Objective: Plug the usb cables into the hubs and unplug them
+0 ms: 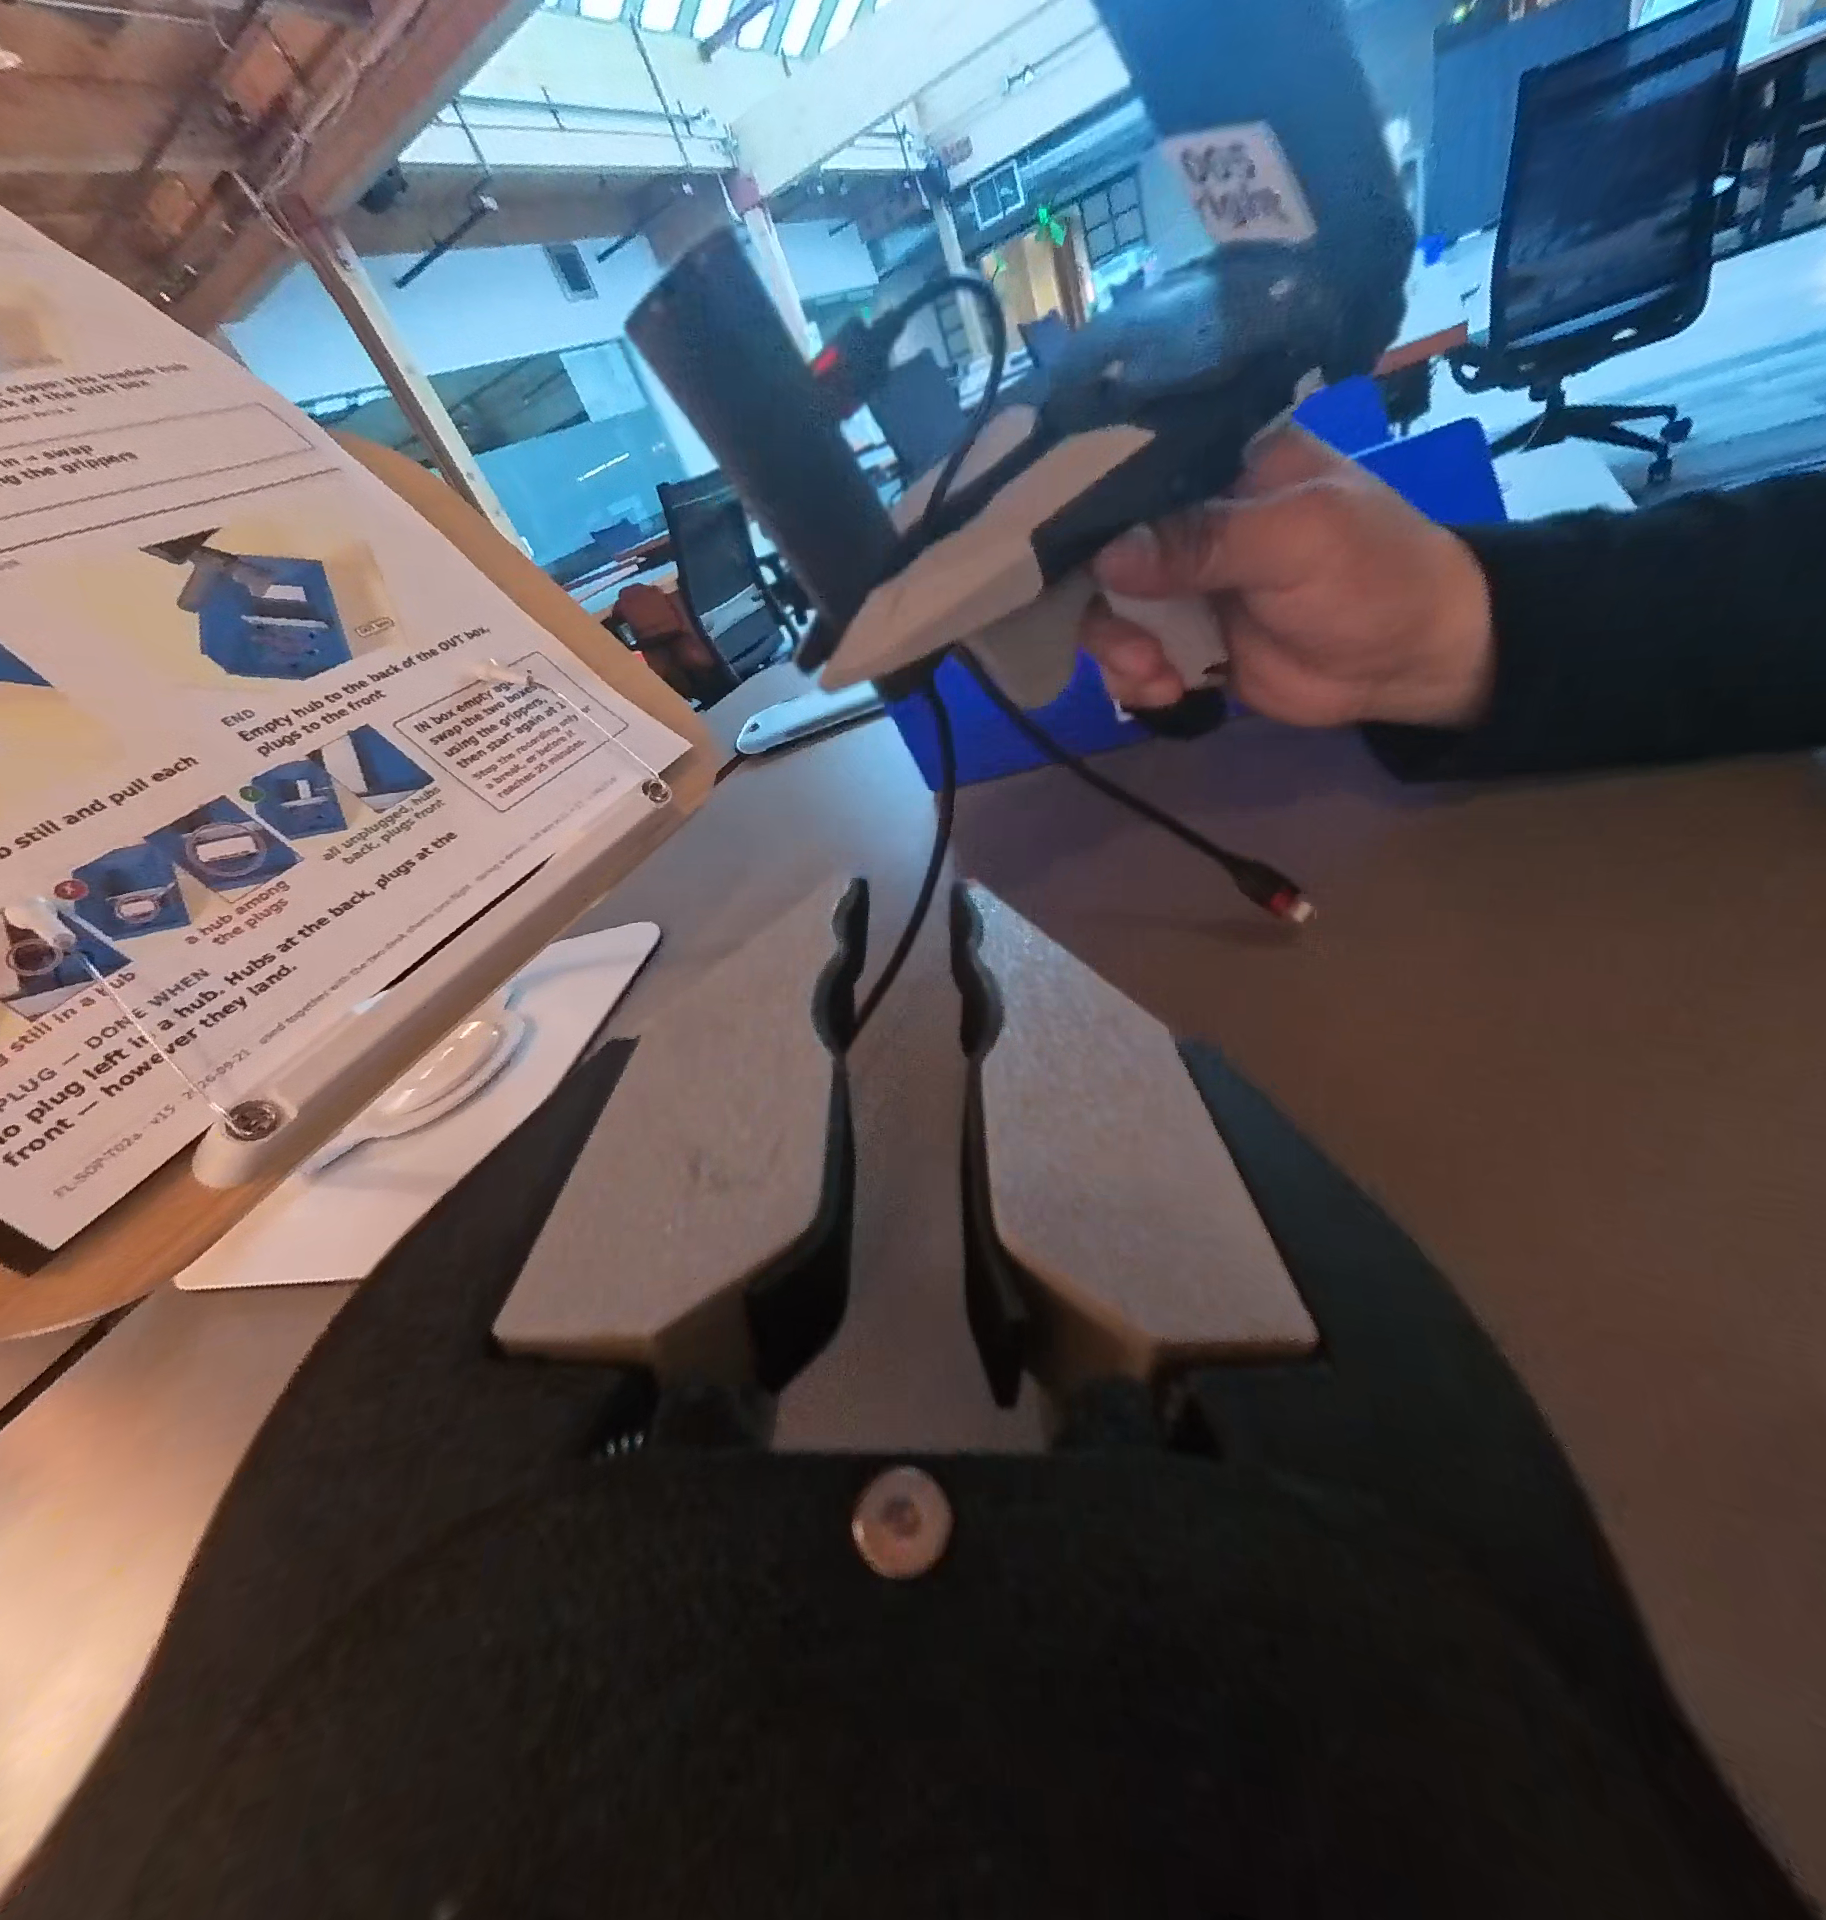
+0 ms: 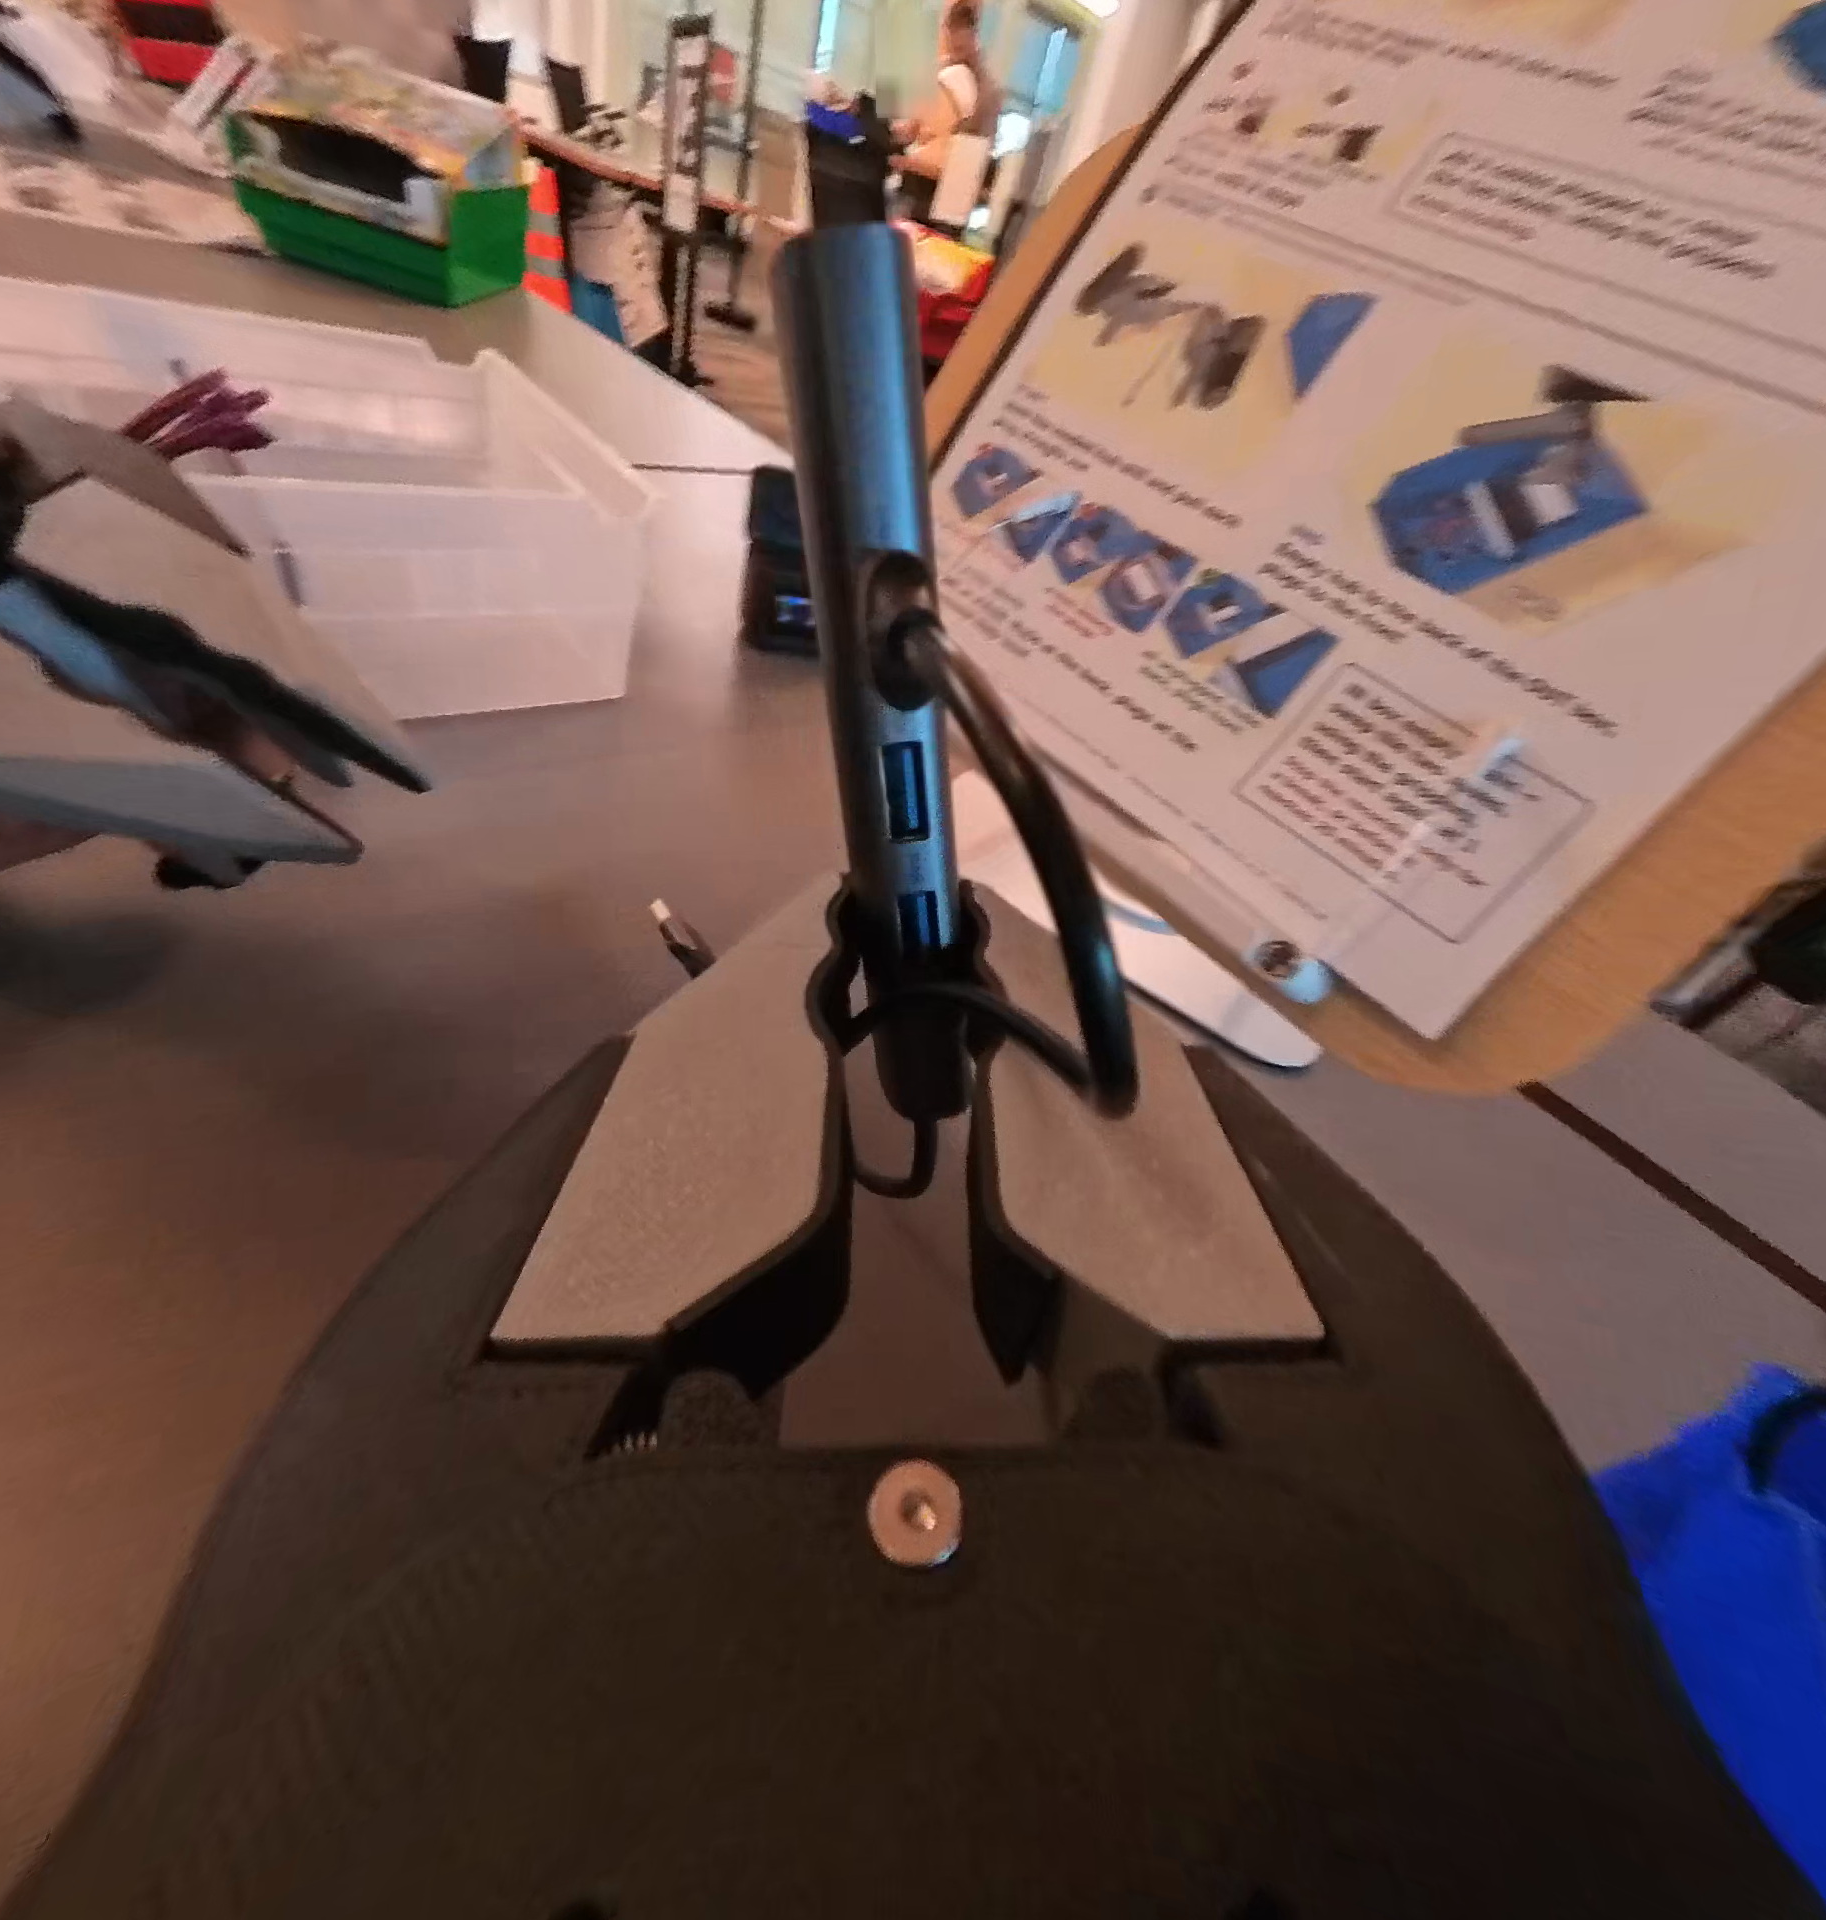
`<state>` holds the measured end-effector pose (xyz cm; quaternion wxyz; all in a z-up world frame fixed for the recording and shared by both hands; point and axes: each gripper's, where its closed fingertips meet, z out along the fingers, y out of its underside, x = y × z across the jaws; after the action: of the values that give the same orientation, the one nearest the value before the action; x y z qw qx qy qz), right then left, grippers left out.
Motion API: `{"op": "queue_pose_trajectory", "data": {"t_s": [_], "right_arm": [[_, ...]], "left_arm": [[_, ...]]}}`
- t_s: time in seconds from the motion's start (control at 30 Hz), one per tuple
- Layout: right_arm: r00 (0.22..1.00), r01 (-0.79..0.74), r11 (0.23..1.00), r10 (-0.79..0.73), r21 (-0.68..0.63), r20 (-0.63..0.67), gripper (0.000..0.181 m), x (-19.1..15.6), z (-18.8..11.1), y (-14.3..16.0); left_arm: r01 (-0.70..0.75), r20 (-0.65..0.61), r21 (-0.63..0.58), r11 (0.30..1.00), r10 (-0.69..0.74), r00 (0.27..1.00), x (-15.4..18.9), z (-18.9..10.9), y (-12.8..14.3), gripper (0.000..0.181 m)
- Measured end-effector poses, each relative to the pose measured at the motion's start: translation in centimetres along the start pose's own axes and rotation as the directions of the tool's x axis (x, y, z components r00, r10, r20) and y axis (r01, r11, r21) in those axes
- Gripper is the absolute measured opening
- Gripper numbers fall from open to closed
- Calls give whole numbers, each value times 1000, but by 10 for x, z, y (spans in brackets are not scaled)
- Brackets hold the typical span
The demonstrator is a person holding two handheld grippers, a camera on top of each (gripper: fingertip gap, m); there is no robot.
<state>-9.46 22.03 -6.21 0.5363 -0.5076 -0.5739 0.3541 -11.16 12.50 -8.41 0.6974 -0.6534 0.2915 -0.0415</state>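
My right gripper (image 2: 909, 956) is shut on the lower end of a grey USB hub (image 2: 857, 416) and holds it upright above the table. Two blue ports (image 2: 911, 800) face me, and a thick black cable (image 2: 1075, 914) is plugged in above them and loops down to the right. In the left wrist view the hub (image 1: 763, 416) is raised and tilted, and a thin cable with a red-tipped plug (image 1: 1283, 906) hangs from it. My left gripper (image 1: 909, 966) stands narrowly open, with another thin cable (image 1: 919, 883) hanging between its fingers; its end is hidden.
An instruction sheet on a wooden stand (image 1: 265, 727) is close on the left, with its white base (image 1: 421, 1091) on the table. A blue bin (image 1: 1044, 717) sits behind the hub. Clear plastic trays (image 2: 421, 520) and a small black device (image 2: 779, 561) stand farther back.
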Motion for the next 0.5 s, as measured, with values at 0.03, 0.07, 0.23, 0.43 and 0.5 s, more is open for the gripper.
{"op": "queue_pose_trajectory", "data": {"t_s": [0.03, 0.07, 0.23, 0.43, 0.5], "right_arm": [[999, -3, 1000, 4, 15, -40, 14, 7, -4, -3], [997, -12, 999, 15, 37, -80, 14, 16, -9, -7], [937, 0, 984, 62, 178, -343, 14, 78, -62, -49], [871, 16, 959, 125, 281, -475, 14, 167, -154, -123], [853, -4, 955, 158, 297, -498, 14, 197, -180, -137]], "left_arm": [[-6, 6, -6, 1000, 6, 1000, -1, 0, 1, 12], [-8, 12, -11, 1000, 8, 1000, -3, -1, 3, 12], [6, 22, -33, 999, -6, 1000, -9, -2, 10, 10], [7, 16, -49, 999, -6, 1000, -9, -2, 12, 9], [6, 10, -47, 999, -5, 1000, -9, -2, 10, 9]]}}
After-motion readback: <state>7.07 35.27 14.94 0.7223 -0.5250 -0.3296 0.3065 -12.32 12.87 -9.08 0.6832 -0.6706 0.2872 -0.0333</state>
